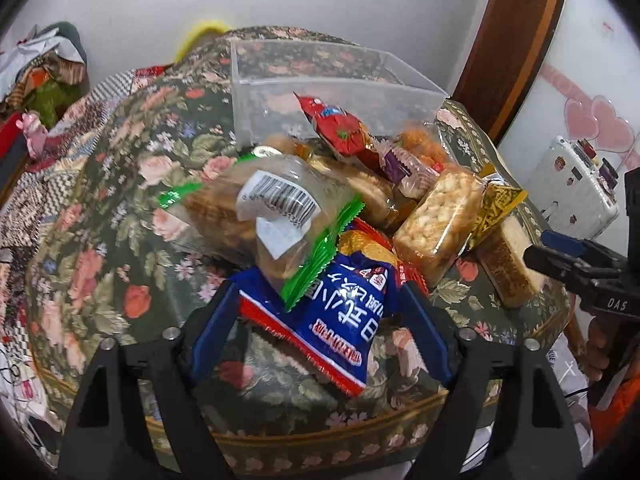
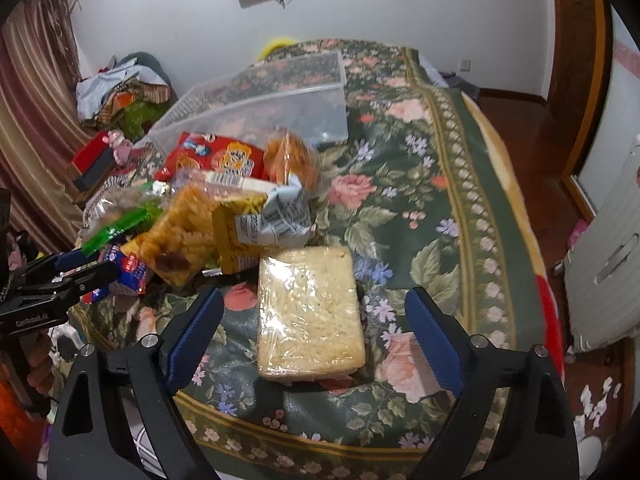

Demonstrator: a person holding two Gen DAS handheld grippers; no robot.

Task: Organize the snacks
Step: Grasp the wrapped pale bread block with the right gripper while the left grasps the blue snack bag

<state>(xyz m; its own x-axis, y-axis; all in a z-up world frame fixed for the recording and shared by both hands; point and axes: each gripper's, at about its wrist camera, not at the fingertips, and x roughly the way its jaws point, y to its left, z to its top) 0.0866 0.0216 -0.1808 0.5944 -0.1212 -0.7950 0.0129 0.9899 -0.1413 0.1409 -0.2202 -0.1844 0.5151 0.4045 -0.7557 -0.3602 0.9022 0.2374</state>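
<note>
A pile of wrapped snacks lies on a floral cloth in front of a clear plastic bin (image 1: 280, 76), which also shows in the right wrist view (image 2: 256, 96). My left gripper (image 1: 320, 292) is open, its fingers on either side of a blue packet (image 1: 340, 312); a clear green-edged packet (image 1: 272, 208) lies over it. My right gripper (image 2: 314, 300) is open around a pale wrapped cake block (image 2: 310, 312), not touching it. The right gripper shows at the left wrist view's right edge (image 1: 560, 248). The left gripper shows at the right wrist view's left edge (image 2: 80, 268).
A red packet (image 1: 340, 124), a puffed-rice bar (image 1: 436, 224) and a gold wrapper (image 1: 496, 204) lie in the pile. Clothes are heaped at the back left (image 2: 120, 96). A white appliance (image 1: 572, 184) stands right of the table, and a radiator (image 2: 608, 264) lies beyond the cloth's right edge.
</note>
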